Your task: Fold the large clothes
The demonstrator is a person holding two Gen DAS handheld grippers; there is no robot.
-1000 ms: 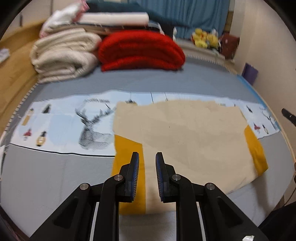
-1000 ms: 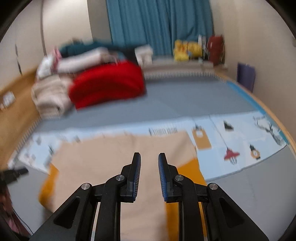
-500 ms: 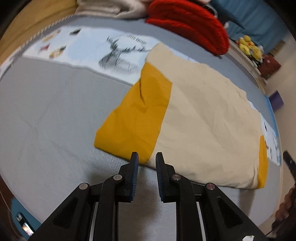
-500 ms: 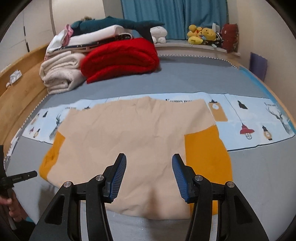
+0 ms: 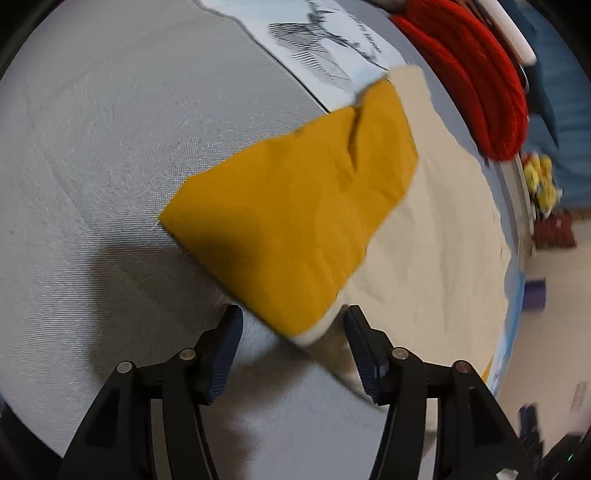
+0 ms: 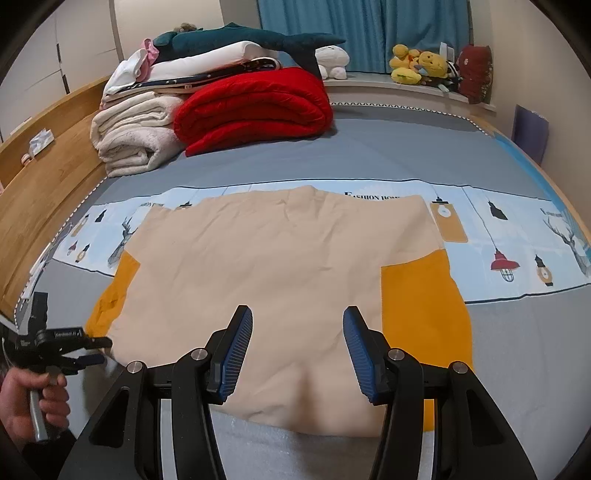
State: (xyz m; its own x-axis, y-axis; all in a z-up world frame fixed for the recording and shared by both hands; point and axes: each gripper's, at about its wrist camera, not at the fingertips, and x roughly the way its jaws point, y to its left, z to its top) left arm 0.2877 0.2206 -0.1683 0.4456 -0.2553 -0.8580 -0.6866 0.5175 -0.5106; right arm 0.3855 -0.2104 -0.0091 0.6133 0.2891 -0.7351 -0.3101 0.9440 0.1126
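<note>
Though left view blurs, left gripper (image 5: pixel 291 328) just spread, seemingly straddling shirt (image 6: pixel 280 266) corner; right gripper (image 6: pixel 297 332) parted, empty.

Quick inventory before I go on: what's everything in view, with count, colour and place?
garment: one, beige with mustard sleeves, flat on the bed.
bed cover: one, grey with a pale blue printed band, under the garment.
red blanket: one, folded, far end.
cream blankets: a folded stack, left of the red one.
plush toys: several, mostly yellow, on the far ledge.
curtain: blue, behind.
left gripper: jaws just opened, at the sleeve corner, nothing pinched.
right gripper: open above the hem.
hand: one, holding the left gripper.
</note>
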